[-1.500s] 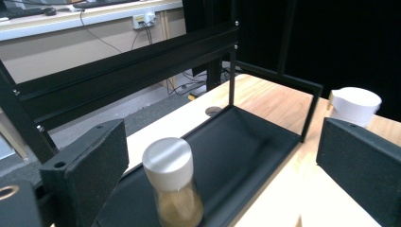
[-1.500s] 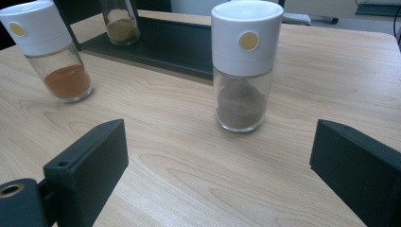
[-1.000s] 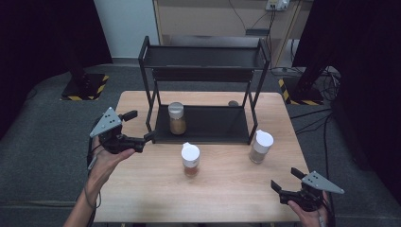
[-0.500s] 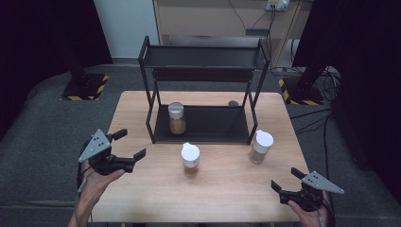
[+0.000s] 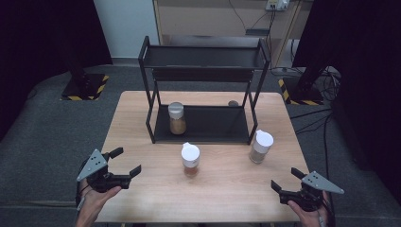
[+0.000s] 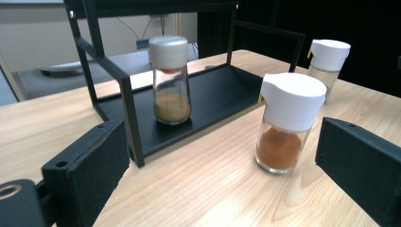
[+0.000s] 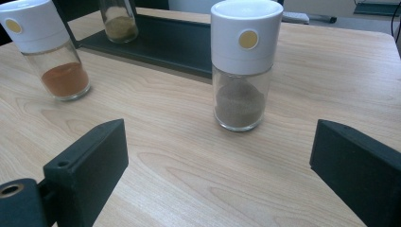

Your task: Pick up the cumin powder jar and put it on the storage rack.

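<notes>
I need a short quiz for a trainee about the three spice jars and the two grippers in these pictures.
1. True or false: the jar with orange powder stands on the rack's lower shelf.
2. Which jar is on that shelf? A) grey-capped jar B) jar with grey powder
3. Are the left gripper and right gripper open or shut?

Key: 1. False, it stands on the table. 2. A. 3. Both open, holding nothing.
</notes>
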`<state>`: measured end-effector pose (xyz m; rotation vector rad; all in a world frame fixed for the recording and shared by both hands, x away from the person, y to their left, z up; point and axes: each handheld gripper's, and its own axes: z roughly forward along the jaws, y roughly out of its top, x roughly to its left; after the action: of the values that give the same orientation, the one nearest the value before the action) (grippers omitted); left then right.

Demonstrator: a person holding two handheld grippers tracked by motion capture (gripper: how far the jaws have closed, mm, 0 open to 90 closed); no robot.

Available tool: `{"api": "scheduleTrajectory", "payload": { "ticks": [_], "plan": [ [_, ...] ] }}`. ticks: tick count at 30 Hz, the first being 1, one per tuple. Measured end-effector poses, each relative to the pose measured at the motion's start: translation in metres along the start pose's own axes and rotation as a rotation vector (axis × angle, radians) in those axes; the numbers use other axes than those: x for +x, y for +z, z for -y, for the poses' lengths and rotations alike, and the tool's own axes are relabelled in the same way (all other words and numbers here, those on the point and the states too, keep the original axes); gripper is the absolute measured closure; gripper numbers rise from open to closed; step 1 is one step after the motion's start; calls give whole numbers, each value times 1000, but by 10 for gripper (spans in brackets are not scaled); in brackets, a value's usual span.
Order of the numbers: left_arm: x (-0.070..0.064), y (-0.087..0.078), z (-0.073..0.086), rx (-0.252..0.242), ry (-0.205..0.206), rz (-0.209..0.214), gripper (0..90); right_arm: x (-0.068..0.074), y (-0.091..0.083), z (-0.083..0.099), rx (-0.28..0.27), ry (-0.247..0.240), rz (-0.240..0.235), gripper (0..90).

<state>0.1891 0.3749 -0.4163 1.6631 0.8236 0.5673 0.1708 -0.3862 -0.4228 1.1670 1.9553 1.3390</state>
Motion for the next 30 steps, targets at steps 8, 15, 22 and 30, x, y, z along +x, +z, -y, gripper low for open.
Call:
{"api": "scheduleTrajectory", "payload": {
  "ticks": [8, 15, 22, 30],
  "plan": [
    [-2, -3, 19, 2, -2, -10, 28, 0, 0, 0, 1, -6, -2, 53],
    [-1, -1, 31, 10, -9, -22, 30, 0, 0, 0, 2, -7, -2, 53],
    [0, -2, 42, 1, -29, -32, 32, 0, 0, 0, 2, -7, -2, 53],
    [-1, -3, 51, 1, -18, -63, 31, 0, 0, -1, 4, -4, -2, 52]
  ]
}}
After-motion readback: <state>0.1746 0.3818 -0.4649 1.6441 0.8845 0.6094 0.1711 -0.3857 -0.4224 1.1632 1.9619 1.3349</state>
